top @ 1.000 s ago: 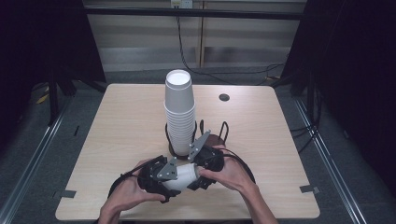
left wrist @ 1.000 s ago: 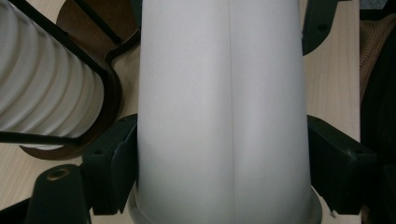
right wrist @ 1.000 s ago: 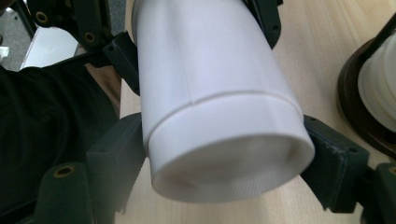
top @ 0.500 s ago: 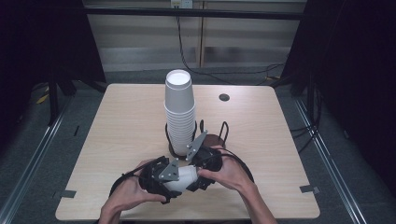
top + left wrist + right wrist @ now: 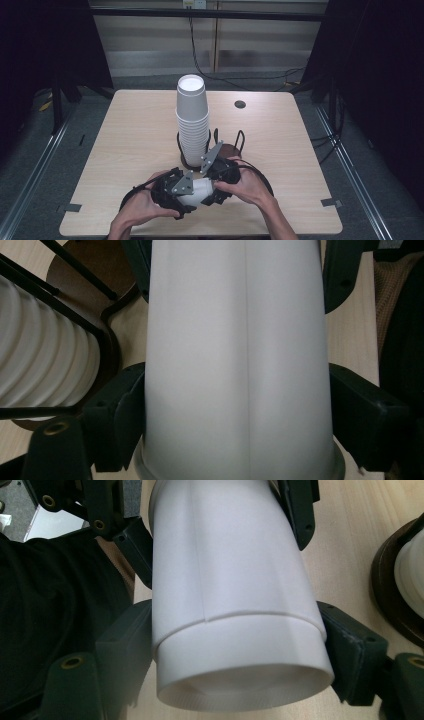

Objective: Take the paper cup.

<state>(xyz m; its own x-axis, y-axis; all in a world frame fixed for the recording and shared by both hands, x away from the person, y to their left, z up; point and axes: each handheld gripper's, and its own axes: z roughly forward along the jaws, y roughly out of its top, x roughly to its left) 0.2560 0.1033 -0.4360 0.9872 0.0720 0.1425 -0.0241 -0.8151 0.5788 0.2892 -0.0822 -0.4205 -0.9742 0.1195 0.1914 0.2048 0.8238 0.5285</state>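
White paper cup [image 5: 197,191] lying sideways low centre of frame, just over the desk [image 5: 125,150]. Right gripper [image 5: 235,650] jaws clamped on it. Left gripper [image 5: 235,405] jaws just eased open a bit, pads touching the cup. Best bet: pull straight apart, no twisting, and go easy on the squeeze.

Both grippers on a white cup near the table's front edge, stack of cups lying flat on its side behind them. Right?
Not quite. The stack of cups stands upright in its holder, as the high view shows. The left gripper and right gripper do bracket a white cup near the front edge.
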